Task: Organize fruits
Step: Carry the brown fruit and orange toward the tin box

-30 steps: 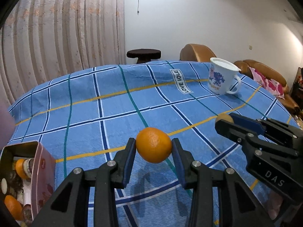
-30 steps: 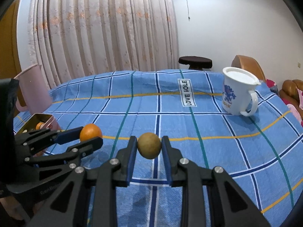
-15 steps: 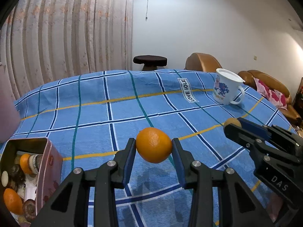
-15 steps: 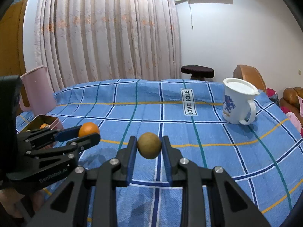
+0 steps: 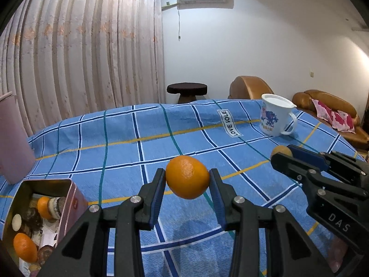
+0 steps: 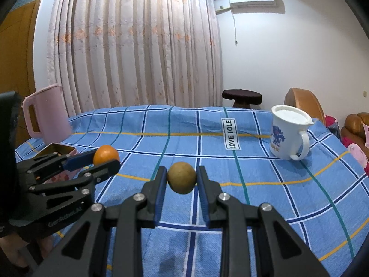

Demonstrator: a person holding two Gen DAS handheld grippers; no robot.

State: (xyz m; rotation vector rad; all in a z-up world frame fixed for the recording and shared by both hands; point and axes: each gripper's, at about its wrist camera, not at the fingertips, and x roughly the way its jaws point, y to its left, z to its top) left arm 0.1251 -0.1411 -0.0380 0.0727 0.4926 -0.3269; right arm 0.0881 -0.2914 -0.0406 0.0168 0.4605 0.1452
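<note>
My left gripper (image 5: 187, 180) is shut on an orange (image 5: 187, 176) and holds it above the blue checked tablecloth (image 5: 129, 147). My right gripper (image 6: 181, 178) is shut on a small brown-green fruit (image 6: 181, 177), also held above the cloth. Each gripper shows in the other's view: the right one (image 5: 280, 153) with its fruit (image 5: 281, 150) at the right, the left one (image 6: 107, 159) with the orange (image 6: 105, 154) at the left. A pink tin (image 5: 73, 199) at lower left holds oranges and other small items.
A white mug (image 6: 288, 133) with a blue print stands at the far right of the table. A pink jug (image 6: 46, 115) stands at the far left, behind the tin (image 6: 56, 149). A "LOVE IOLE" label (image 6: 231, 137) is on the cloth. A stool and sofas are beyond the table.
Both grippers have risen and tilted up while keeping hold of their fruits; more of the wall and curtain shows, and the tin and jug have come further into view.
</note>
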